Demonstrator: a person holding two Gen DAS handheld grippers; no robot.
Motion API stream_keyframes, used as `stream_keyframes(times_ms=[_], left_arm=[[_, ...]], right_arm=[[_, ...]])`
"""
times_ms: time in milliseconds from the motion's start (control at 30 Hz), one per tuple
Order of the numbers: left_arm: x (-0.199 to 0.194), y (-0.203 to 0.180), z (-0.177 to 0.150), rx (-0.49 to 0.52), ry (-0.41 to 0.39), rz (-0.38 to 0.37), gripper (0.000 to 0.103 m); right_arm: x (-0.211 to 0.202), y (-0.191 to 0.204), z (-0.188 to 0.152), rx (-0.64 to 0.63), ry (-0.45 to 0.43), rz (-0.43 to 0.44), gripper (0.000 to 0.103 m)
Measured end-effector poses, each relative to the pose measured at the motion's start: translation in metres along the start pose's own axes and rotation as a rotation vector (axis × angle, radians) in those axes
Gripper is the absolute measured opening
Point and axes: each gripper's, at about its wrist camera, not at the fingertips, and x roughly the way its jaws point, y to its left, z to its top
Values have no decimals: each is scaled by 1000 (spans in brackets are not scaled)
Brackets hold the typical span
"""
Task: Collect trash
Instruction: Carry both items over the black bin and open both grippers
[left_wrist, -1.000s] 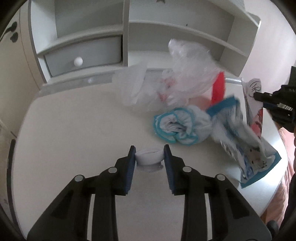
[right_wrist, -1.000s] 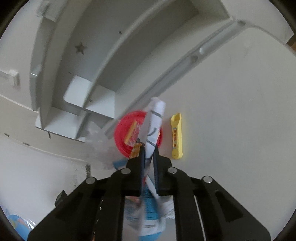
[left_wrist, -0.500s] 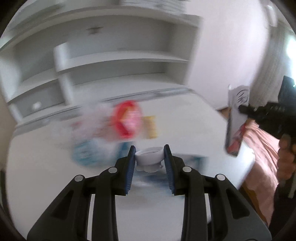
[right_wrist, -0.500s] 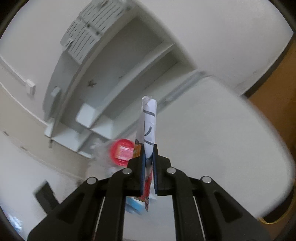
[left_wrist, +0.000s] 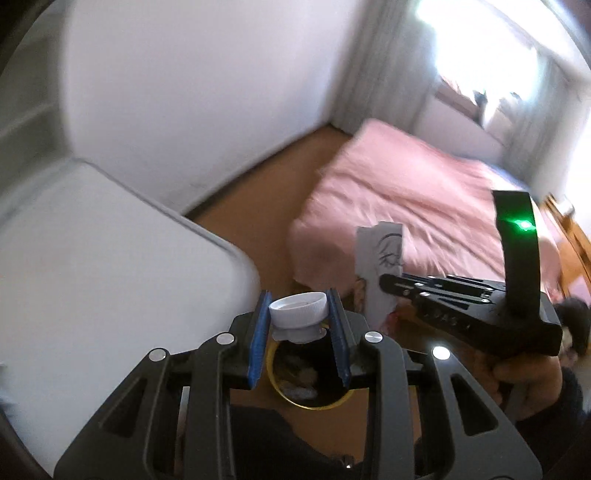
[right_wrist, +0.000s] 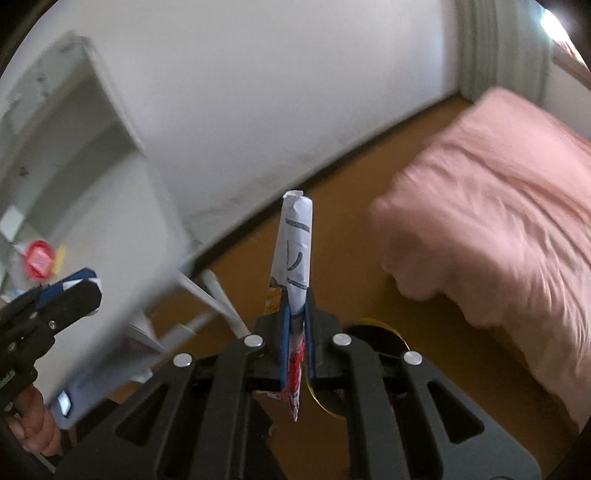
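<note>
Here the bin (left_wrist: 308, 384), a dark pail with a yellow rim standing on the floor between the desk (left_wrist: 110, 280) and the bed (left_wrist: 424, 206), lies straight below the left gripper (left_wrist: 298, 325), whose jaws are clamped on a white bottle cap (left_wrist: 298, 304), so that hand looks the nearer to a drop. The right gripper (right_wrist: 296, 332) has its jaws closed on a rolled paper wrapper (right_wrist: 293, 254), long axis pointing out along the fingers, with the bin just to its right and below. Only the left wrist view looks into the bin, where some pale scraps lie; the right wrist view catches merely an arc of rim, but alone shows red and yellow things left on the desk.
</note>
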Motion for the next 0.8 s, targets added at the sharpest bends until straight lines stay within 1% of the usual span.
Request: stream_keyframes(times_ms=[67, 200, 300, 400, 500, 800], left_arm=[[32, -9, -9, 8, 58, -29, 30], [78, -18, -21, 24, 139, -38, 30], [99, -21, -26, 31, 165, -25, 30], [121, -27, -27, 18, 196, -22, 30], [137, -33, -30, 18, 220, -22, 30], [151, -30, -38, 14, 256, -33, 30]], right_arm=[[21, -24, -12, 25, 46, -25, 8], [58, -47, -24, 61, 123, -34, 8], [73, -54, -26, 55, 149, -54, 8], [86, -56, -27, 61, 167, -52, 8], [96, -62, -28, 67, 182, -48, 8], [108, -67, -29, 85, 207, -45, 8]])
